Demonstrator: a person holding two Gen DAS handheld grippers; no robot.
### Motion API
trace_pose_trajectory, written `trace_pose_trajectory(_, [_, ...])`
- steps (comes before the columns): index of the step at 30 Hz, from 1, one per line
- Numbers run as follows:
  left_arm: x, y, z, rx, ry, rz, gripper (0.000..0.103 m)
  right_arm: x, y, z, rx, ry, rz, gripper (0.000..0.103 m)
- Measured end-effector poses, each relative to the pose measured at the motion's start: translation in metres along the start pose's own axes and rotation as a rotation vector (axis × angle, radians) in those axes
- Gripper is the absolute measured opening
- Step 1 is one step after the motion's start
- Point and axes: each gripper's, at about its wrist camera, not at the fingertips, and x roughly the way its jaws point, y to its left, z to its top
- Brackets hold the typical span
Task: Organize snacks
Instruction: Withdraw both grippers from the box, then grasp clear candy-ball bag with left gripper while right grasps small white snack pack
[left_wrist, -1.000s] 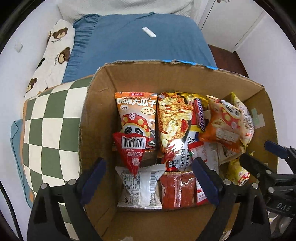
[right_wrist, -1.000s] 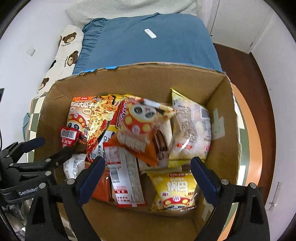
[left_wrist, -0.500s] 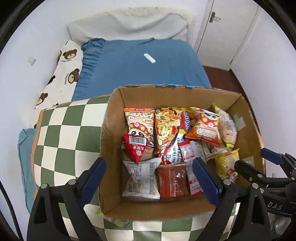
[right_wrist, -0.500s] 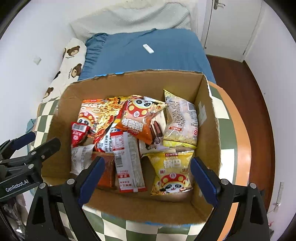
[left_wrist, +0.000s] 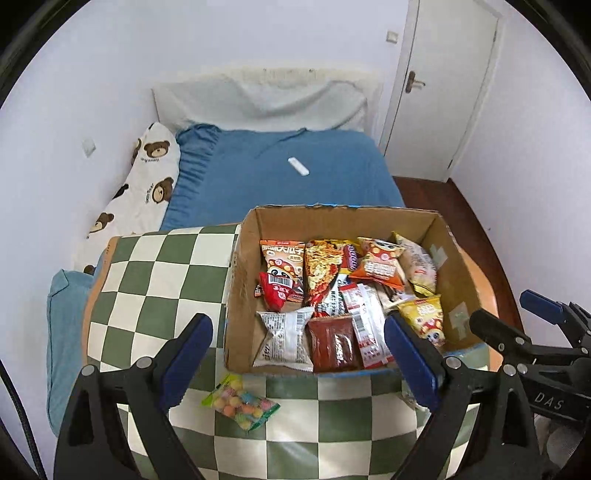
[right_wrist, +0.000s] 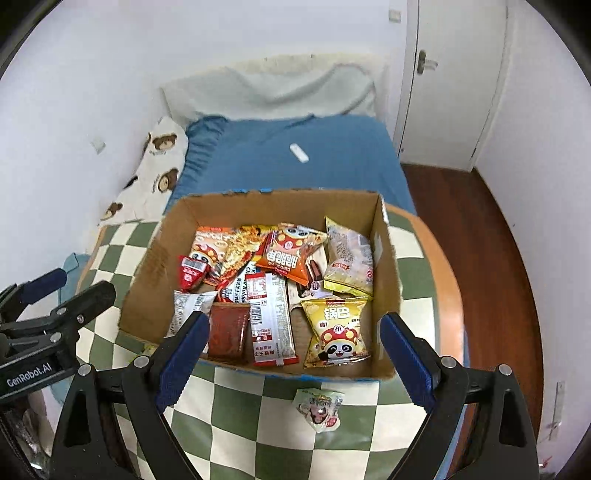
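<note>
Hand-held grippers: left (left_wrist: 297, 350) and right (right_wrist: 291, 349) both apart, empty.
Next: candy bag (left_wrist: 240, 406), near box (left_wrist: 236, 295); pinch its edge.

Pulled back and up from the cardboard box (left_wrist: 240, 295); candy bag (left_wrist: 240, 405) and small packet (right_wrist: 320, 408), perhaps jelly, now visible on surface (left_wrist: 155, 280).

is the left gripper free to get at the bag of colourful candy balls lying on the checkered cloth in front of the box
Probably yes. The left gripper is open and empty, and the candy bag lies alone on the checkered cloth, outside the cardboard box, with nothing over it.
</note>
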Motion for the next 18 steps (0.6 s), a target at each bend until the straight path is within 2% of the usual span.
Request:
trace_pose_trajectory(10, [-0.047,-0.011,-0.029,0.023,-0.080,-0.014,0.095,-0.062,0.001,-0.031,0.016,-0.121,-0.012,0.095])
trace_pose_trajectory(18, [-0.050,-0.008,-0.041,-0.008,-0.115,-0.007,0.095,-0.065,-0.014,-0.049,0.073,-0.116,0.017,0.095])
